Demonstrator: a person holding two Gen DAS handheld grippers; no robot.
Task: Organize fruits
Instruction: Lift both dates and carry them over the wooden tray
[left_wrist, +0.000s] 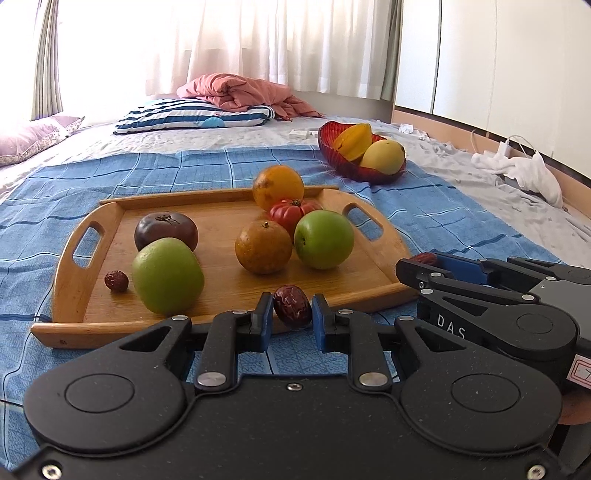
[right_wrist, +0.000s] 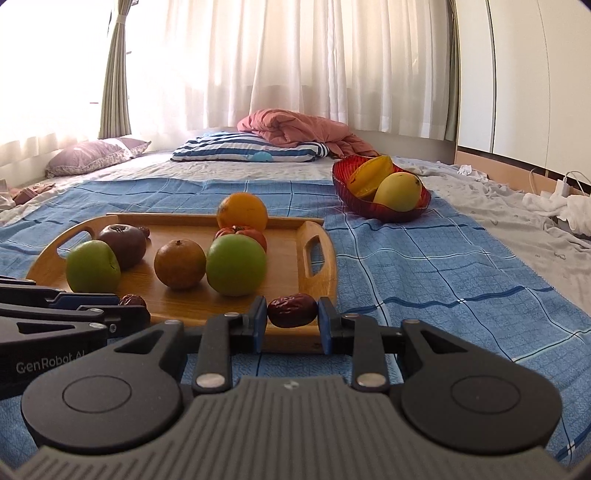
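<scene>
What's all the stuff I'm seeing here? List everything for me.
tray: one, wooden, on the blue cloth
green apples: two, on the tray
oranges: two, on the tray
tomatoes: two, one dark, one red, on the tray
loose date: one, dark red, tray's left edge
bowl: one, red, beyond the tray, holding a starfruit and a mango
blue cloth: one, checked, over the bed
pillows: two, striped and lilac, far end
blanket: one, pink, on the striped pillow
left claw: shut on a date
right claw: shut on another date
</scene>
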